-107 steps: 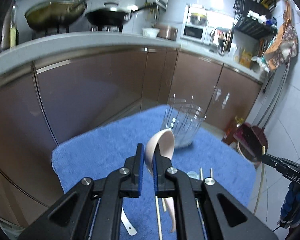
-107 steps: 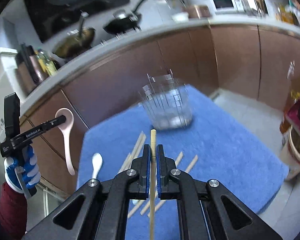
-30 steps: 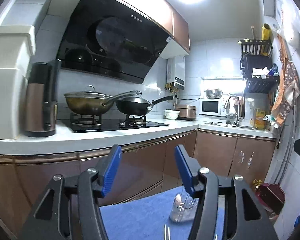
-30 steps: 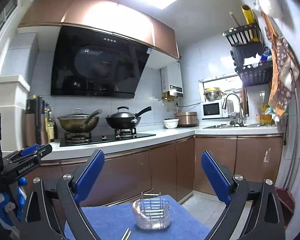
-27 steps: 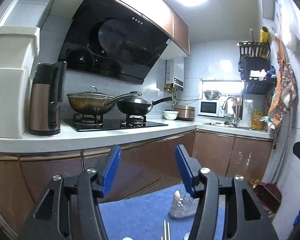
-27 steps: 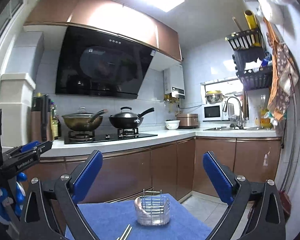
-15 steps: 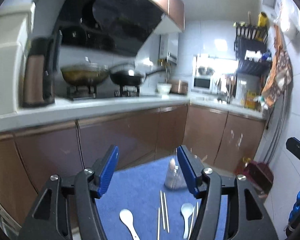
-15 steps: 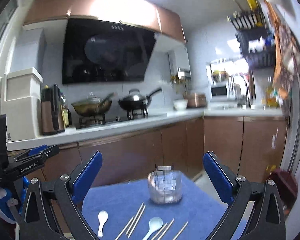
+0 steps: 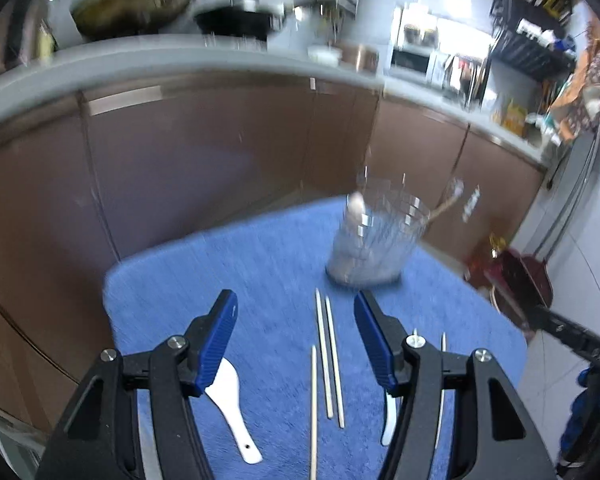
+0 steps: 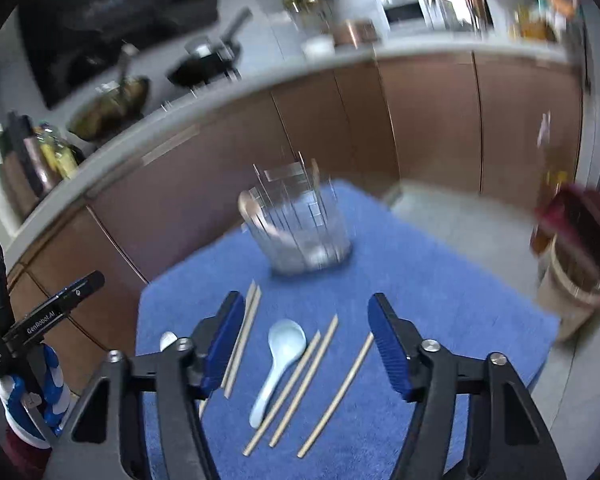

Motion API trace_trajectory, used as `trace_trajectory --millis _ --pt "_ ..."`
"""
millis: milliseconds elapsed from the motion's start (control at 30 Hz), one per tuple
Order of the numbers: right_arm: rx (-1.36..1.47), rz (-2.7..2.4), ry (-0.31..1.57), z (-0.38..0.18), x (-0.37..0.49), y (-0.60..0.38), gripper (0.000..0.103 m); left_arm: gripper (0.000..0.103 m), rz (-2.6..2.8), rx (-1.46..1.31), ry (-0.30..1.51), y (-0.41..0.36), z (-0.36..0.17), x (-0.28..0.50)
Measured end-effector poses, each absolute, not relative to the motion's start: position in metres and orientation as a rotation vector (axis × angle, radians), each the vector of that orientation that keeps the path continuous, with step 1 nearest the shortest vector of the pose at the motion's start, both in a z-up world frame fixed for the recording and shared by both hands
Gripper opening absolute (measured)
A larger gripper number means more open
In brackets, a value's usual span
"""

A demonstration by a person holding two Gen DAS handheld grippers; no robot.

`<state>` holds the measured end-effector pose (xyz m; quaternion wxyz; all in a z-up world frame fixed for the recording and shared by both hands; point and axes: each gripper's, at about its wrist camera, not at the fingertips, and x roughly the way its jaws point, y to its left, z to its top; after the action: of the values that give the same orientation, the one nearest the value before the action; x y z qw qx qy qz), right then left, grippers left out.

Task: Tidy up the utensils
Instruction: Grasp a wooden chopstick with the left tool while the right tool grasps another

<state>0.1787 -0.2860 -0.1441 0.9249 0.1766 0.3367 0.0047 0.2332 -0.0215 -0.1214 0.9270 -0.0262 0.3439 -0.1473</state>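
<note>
A clear holder [image 9: 374,240] [image 10: 300,228] stands at the far side of a blue towel [image 9: 260,264] [image 10: 420,300], with a pink spoon [image 10: 252,212] and a chopstick in it. My left gripper [image 9: 294,340] is open and empty above several chopsticks [image 9: 328,356] and a white spoon [image 9: 232,404]. My right gripper [image 10: 306,340] is open and empty above a pale blue spoon [image 10: 278,356] and several chopsticks [image 10: 340,392]. The left gripper also shows at the left edge of the right wrist view [image 10: 40,320].
Brown cabinets [image 9: 220,152] and a grey counter with pans [image 9: 140,4] run behind the towel. A bin [image 10: 572,264] stands on the floor to the right. The towel's edges drop off at left and right.
Both grippers have tilted down from looking across the kitchen to looking at the towel. Both stay open and empty; 3.6 s ago the left held the pink spoon and the right a chopstick.
</note>
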Motion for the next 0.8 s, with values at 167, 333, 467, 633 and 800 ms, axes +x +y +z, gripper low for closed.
trace_trajectory --millis 167,333,467,633,800 --pt "0.427 0.016 0.854 -0.2 0.211 -0.299 0.044 0.055 -0.348 -0.083 0.894 -0.034 -0.171 0.279" --pt "0.462 0.005 0.965 -0.24 0.237 -0.309 0.04 0.046 -0.377 -0.109 1.034 -0.046 -0.209 0.315" --pt "0.469 -0.004 1.016 -0.26 0.247 -0.317 0.039 0.039 -0.394 -0.102 1.096 -0.062 -0.228 0.336" --pt "0.475 -0.006 1.054 -0.273 0.259 -0.32 0.036 0.028 -0.395 -0.089 1.165 -0.081 -0.25 0.359" --pt "0.469 -0.012 1.077 -0.284 0.267 -0.324 0.034 0.021 -0.395 -0.08 1.21 -0.092 -0.263 0.376"
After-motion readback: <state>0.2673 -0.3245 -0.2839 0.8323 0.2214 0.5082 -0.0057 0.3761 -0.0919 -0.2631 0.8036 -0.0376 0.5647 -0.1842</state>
